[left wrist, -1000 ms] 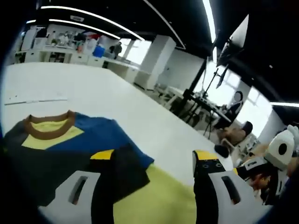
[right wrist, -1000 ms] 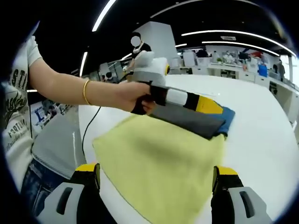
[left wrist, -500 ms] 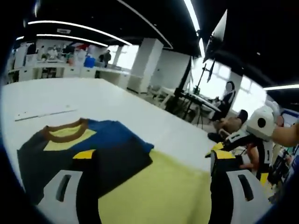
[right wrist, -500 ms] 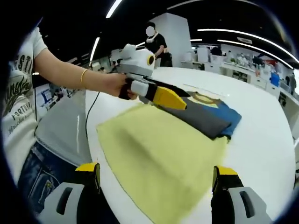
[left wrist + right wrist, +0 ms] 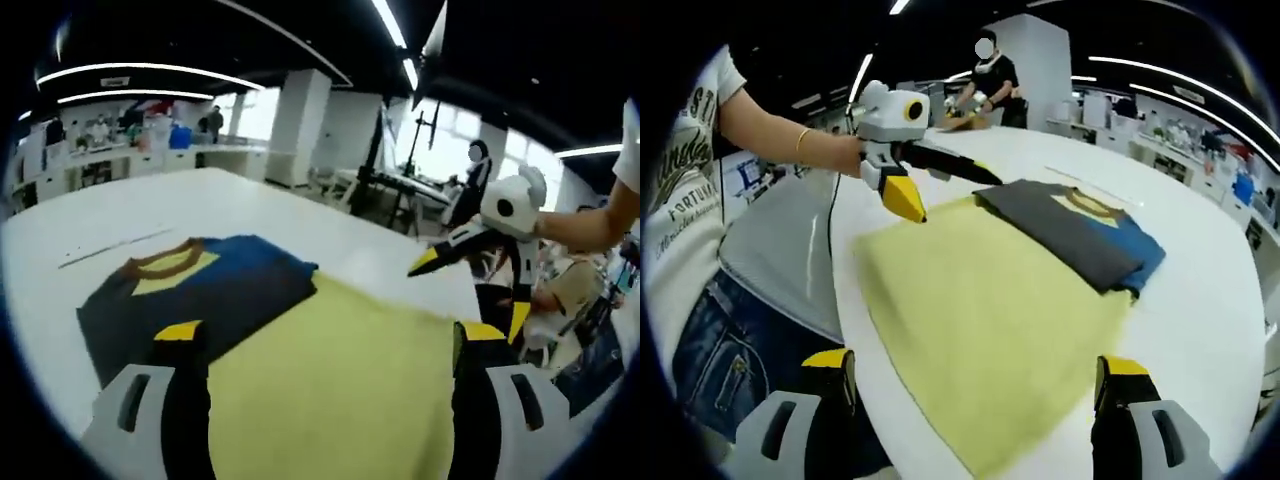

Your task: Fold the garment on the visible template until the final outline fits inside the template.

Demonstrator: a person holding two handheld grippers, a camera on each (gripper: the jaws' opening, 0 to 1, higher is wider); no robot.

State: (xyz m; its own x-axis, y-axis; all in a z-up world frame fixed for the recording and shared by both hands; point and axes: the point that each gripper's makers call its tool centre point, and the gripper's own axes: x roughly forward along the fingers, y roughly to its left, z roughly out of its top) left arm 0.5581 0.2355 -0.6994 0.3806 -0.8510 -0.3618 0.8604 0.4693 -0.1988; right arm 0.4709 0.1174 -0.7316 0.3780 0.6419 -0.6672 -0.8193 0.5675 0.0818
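The folded garment point(image 5: 205, 292), dark grey and blue with a yellow patch and a brown collar, lies flat on the far end of the yellow template sheet point(image 5: 335, 375). In the right gripper view the garment point(image 5: 1080, 232) sits at the far right corner of the sheet point(image 5: 980, 320). My left gripper point(image 5: 328, 332) hovers open over the sheet, nothing between its jaws. From the right gripper view it point(image 5: 925, 180) hangs in a hand above the sheet's far left corner, apart from the garment. My right gripper point(image 5: 975, 362) is open and empty at the sheet's near edge; it point(image 5: 465, 240) also floats at the right.
The white table point(image 5: 1200, 320) extends beyond the sheet. A person point(image 5: 700, 230) stands against its left edge. A thin strip point(image 5: 110, 246) lies on the table past the garment. Desks and another person point(image 5: 990, 75) are in the background, tripods point(image 5: 415, 150) beyond the table.
The left gripper has lifted off the garment and drawn back toward the sheet's corner. Both cameras have pulled back, so more of the yellow sheet shows. The garment stays put.
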